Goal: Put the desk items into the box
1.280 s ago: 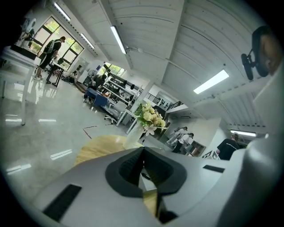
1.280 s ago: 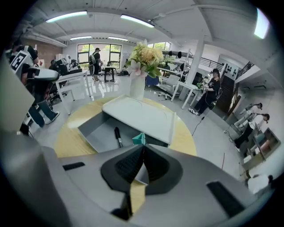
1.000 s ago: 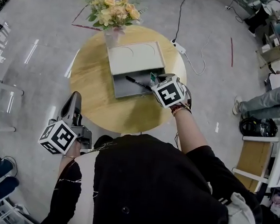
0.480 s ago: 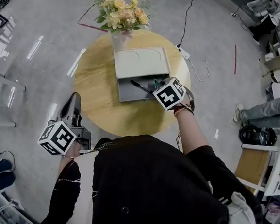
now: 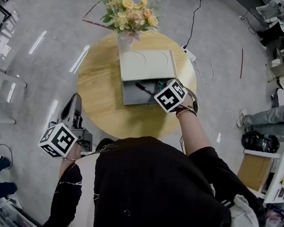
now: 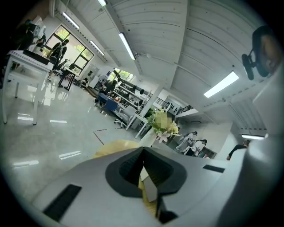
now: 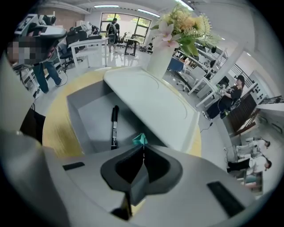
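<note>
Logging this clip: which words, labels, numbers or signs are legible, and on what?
No readable text in any view.
Marker cubes: black-and-white square patterns, no letters.
Black pen in the box: print, if any, too small.
Teal item pinched by the right hand-held gripper: no print shows.

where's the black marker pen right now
In the head view the black marker pen lies inside the open grey box on the round wooden table, just left of the right tongs, which pinch a small teal item.
</note>
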`<control>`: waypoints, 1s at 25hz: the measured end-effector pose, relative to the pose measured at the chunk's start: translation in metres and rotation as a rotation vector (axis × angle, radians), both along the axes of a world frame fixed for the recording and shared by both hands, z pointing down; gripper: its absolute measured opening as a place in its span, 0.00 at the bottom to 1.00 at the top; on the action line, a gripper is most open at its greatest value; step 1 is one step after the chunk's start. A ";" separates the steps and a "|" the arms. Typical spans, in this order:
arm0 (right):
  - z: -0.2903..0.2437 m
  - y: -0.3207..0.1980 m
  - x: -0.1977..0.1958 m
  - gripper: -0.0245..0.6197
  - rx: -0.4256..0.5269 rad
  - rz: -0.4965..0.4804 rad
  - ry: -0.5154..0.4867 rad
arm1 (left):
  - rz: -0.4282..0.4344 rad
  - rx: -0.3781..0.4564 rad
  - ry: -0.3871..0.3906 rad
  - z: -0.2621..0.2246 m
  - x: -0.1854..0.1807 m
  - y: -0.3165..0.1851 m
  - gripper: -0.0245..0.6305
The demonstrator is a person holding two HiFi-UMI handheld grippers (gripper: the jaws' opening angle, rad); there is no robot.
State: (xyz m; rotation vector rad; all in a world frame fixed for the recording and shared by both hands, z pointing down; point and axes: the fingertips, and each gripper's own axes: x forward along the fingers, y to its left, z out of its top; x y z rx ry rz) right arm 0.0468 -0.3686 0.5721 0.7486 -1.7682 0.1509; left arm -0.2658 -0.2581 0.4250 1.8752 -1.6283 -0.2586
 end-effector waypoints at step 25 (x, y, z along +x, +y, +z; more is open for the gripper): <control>0.008 0.007 -0.019 0.08 -0.022 -0.024 -0.007 | 0.000 -0.020 0.003 0.005 -0.010 -0.003 0.05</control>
